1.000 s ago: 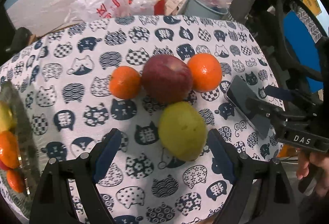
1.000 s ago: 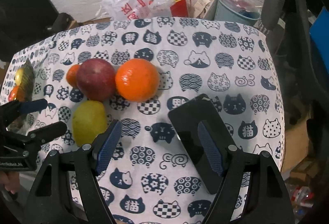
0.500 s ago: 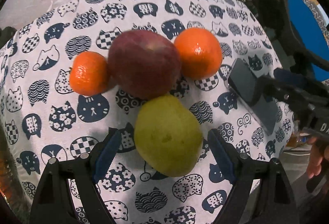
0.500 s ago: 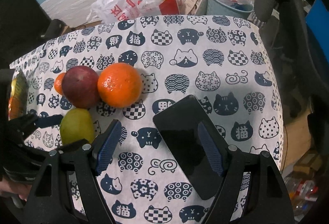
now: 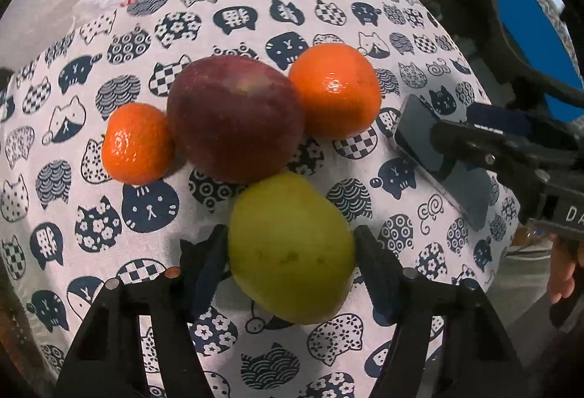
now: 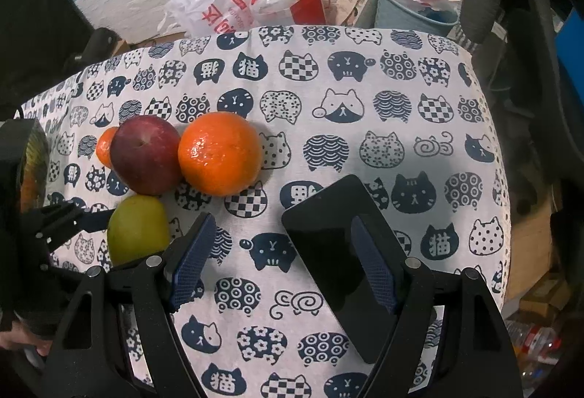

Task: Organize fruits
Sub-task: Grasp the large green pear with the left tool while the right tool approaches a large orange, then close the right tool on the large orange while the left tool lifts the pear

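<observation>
Both of my claws are over the cat-print tablecloth. On my left gripper the two fingers stand on either side of the green pear, and the pads look to be touching its skin, so I read it as gripping the pear, which lies on the cloth. Just behind the pear, and touching it, is the dark red apple. A small mandarin sits against the left side of the apple, and a bigger orange sits against its right side. My right gripper has its fingers spread wide apart and holds nothing; its right finger lies over a black phone that is flat on the cloth, near the right edge. From the right wrist view I see the same four fruits at the left. Beyond the table there is a white plastic bag, a red bag and a grey bucket.
</observation>
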A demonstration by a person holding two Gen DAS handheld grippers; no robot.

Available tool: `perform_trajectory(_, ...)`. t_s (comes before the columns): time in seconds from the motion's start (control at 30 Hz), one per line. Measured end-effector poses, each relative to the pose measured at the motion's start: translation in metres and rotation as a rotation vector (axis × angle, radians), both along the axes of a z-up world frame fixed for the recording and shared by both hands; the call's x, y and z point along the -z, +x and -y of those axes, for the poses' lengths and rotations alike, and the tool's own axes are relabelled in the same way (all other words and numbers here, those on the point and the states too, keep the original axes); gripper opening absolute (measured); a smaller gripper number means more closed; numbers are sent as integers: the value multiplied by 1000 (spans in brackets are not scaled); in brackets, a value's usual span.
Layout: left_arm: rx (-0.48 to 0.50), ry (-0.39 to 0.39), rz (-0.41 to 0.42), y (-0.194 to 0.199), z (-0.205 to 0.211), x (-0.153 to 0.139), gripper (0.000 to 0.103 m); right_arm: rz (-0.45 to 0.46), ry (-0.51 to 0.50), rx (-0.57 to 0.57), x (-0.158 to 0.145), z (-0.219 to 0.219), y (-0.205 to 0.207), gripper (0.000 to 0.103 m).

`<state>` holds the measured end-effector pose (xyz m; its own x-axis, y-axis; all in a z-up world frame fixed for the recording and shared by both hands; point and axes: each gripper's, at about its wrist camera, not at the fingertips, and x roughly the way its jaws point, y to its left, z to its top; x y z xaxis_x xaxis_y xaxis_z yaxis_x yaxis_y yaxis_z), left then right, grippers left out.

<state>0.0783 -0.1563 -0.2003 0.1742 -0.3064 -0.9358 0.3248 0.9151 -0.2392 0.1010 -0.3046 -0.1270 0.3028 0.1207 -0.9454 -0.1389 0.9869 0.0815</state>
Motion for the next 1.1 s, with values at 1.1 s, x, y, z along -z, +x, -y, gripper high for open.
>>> perform_trajectory(1.1,-117,19,74,-3,-74,-28,70,-39,215,-43,39,-29,58,77)
